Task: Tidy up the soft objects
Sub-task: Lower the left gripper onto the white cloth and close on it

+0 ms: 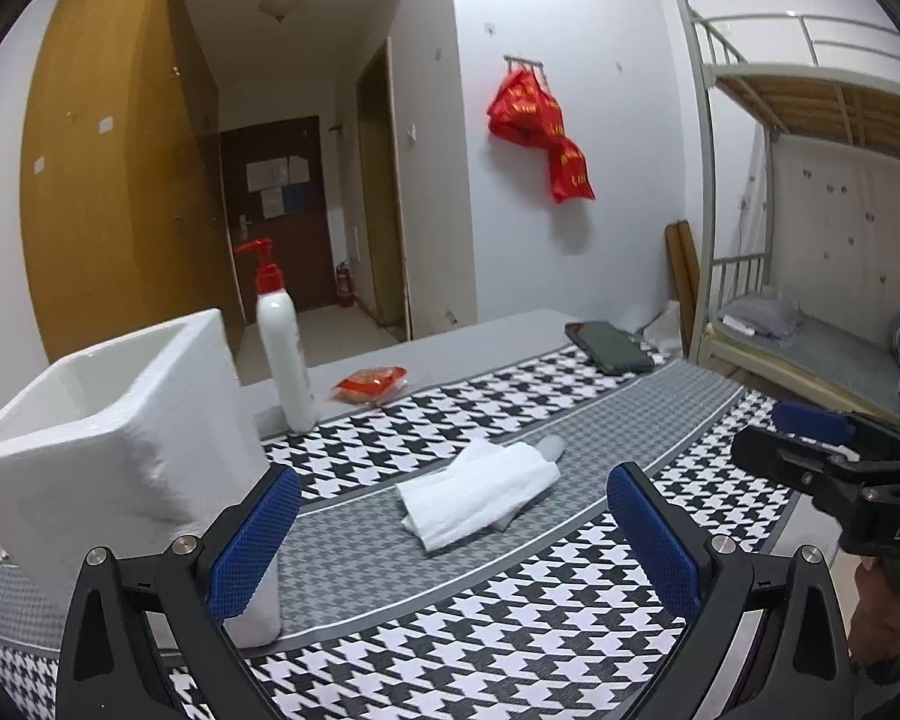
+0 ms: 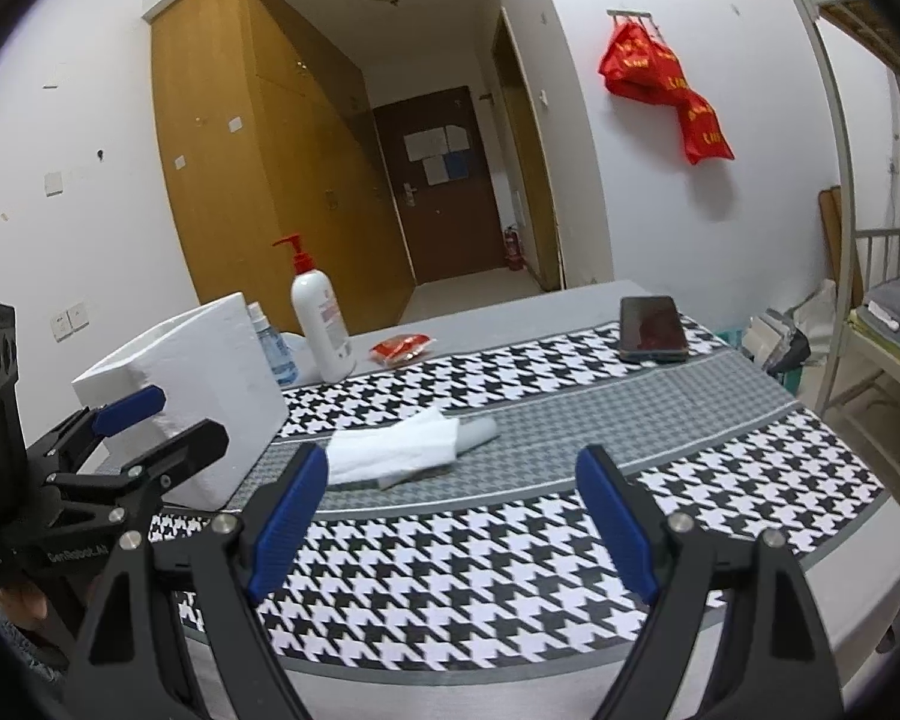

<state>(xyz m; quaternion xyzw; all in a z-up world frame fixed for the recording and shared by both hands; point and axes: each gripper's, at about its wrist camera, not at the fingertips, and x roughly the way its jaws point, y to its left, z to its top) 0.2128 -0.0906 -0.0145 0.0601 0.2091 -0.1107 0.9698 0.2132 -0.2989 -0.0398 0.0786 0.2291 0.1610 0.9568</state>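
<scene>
A crumpled white cloth (image 1: 480, 495) (image 2: 390, 450) lies on the grey band of the houndstooth table cover, partly over a grey tube (image 1: 551, 447) (image 2: 479, 431). My left gripper (image 1: 455, 540) is open just short of the cloth, with nothing between its blue pads; its left finger is close to the near corner of a white foam box (image 1: 108, 432) (image 2: 192, 390). My right gripper (image 2: 453, 531) is also open and empty, a little short of the cloth. Each gripper shows in the other's view: the right gripper (image 1: 792, 438), the left gripper (image 2: 165, 423).
A white pump bottle with a red top (image 1: 282, 354) (image 2: 321, 324) and a red packet (image 1: 371, 384) (image 2: 402, 348) stand behind the cloth. A clear bottle (image 2: 273, 351) is beside the box. A dark phone (image 1: 609, 348) (image 2: 654, 330) lies far right. A bunk bed (image 1: 810, 180) stands beyond the table.
</scene>
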